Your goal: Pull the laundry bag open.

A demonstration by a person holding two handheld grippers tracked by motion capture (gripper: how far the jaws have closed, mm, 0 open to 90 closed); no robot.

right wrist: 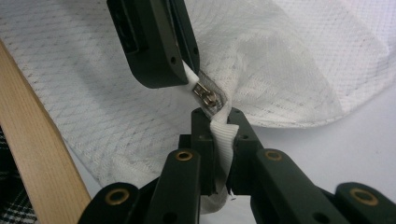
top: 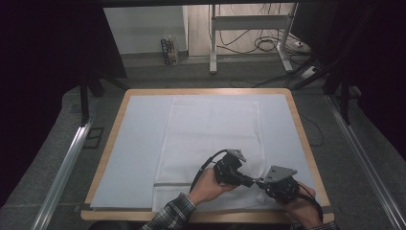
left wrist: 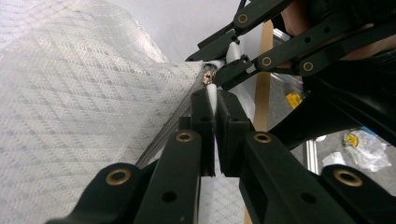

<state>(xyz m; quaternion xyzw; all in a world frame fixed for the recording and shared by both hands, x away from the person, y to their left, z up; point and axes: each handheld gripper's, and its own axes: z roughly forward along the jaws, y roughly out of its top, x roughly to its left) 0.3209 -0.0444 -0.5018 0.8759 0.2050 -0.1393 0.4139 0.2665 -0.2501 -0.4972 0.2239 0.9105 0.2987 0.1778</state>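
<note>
The zipper pull [right wrist: 206,97] sits at the corner of a white mesh bag [top: 210,129], right at the tips of both tools, near the front right part of the bench [top: 306,143]. In the right gripper view the small metal slider lies just beyond the right hand-held gripper [right wrist: 219,122], whose jaws are pressed together on a strip of white fabric tape at the end of the zipper. The left hand-held gripper [left wrist: 212,95] comes in from the far side of the slider, also pinching a fold of white cloth at the zipper end, jaws nearly touching. The grey zipper line [left wrist: 163,135] runs back from that corner along the bag's near edge, under and behind the left tool.

The step in hand looks like getting the zipper started. To do it well, one tool should hold the tape end firmly so the cloth stays taut, while the other lets go of the cloth and takes the slider's tab itself. Pull in line with the zipper teeth, not across them, and keep the mesh clear of the slider, or it may snag.

Beyond the bag lies a pale sheet [top: 139,143] covering the bench.
</note>
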